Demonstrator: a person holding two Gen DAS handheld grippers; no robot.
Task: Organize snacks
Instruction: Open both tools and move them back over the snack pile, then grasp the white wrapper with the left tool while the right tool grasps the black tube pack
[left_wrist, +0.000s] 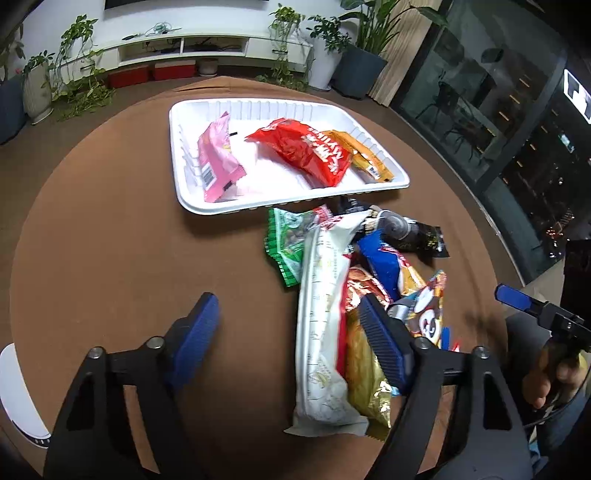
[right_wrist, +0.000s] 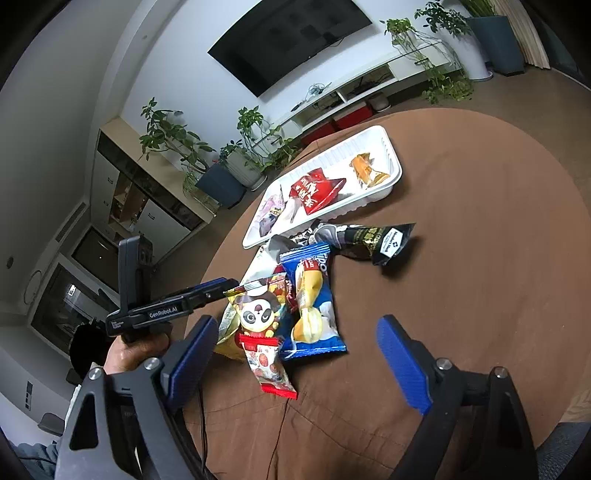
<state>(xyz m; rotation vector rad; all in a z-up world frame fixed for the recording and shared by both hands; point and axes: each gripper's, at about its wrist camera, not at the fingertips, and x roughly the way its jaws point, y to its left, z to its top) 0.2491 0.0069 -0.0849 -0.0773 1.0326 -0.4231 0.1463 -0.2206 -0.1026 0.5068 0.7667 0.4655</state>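
Brown cloth covers a round table (left_wrist: 122, 236), with potted plants (left_wrist: 74, 62) and a low white shelf (left_wrist: 207, 44) behind it, and a big dark TV (right_wrist: 291, 37) on the wall.

At the far side of the table sits a white plastic tray (left_wrist: 402, 181) with ribbed walls. Three snacks lie in it: a pink packet (left_wrist: 218, 158) leaning on the left wall, a shiny red bag (left_wrist: 306, 151) with white letters in the middle, and an orange bar (left_wrist: 365, 155) just beside the red bag on the right.

Near the tray, on the cloth, lies a messy pile of snacks. A long white packet (left_wrist: 321, 321) lies on top and reaches toward the camera. A green packet (left_wrist: 284, 243) peeks out from under its left side. A gold packet (left_wrist: 365, 384) lies on its right side. A blue bag (right_wrist: 314, 306) with yellow snacks pictured on it lies beside a panda packet (right_wrist: 255, 314). A small red and white packet (right_wrist: 269, 365) sits at the near edge of the pile, touching the panda packet. A black packet (right_wrist: 376, 240) with a white label lies off to the right, close to the tray.

The left gripper (left_wrist: 291, 332) is wide open over the pile and holds nothing; its right finger (left_wrist: 384, 343) is over the gold packet. The right gripper (right_wrist: 295, 362) is also wide open and holds nothing, with the small red and white packet between its blue fingers.
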